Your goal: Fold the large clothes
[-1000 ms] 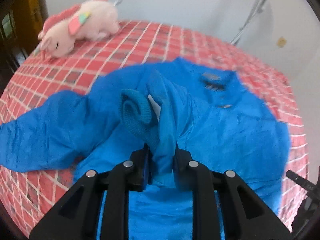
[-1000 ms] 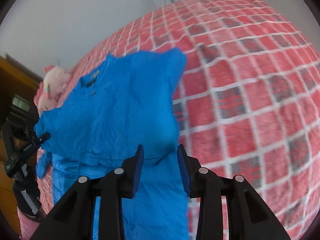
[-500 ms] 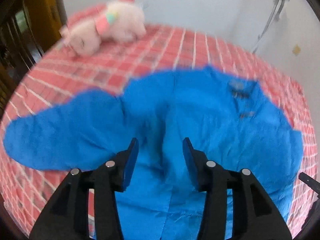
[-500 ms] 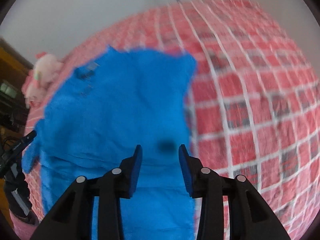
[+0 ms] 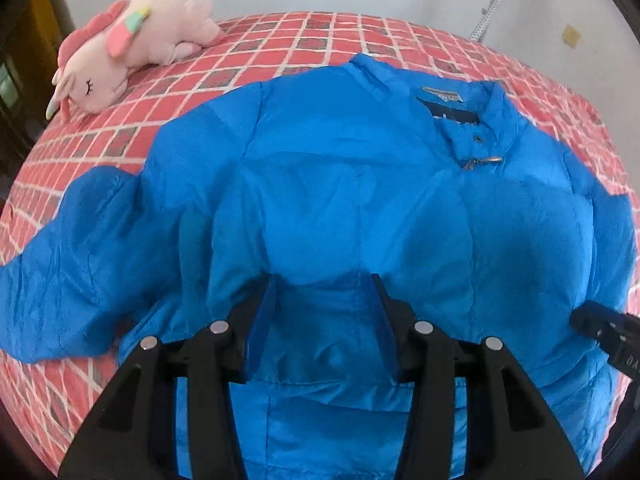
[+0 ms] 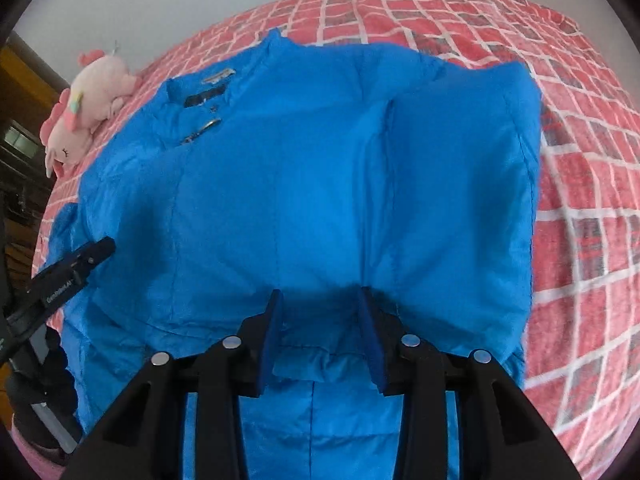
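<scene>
On the bed (image 5: 320, 36), the blue jacket (image 5: 360, 184) lies flat, collar toward the far edge, long axis running away from both tools; its unfolded sleeve (image 5: 80, 248) trails toward the left edge, nearest the left gripper (image 5: 324, 320), whose tongs stand apart and empty; the right gripper (image 6: 320, 328) hovers likewise apart over the folded right side.

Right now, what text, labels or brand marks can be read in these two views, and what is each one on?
"DA", cut off at the frame edge: on the right gripper.
Pale lettering on the left gripper: too blurred to read.
Collar label of the blue jacket: print too small to read.
</scene>
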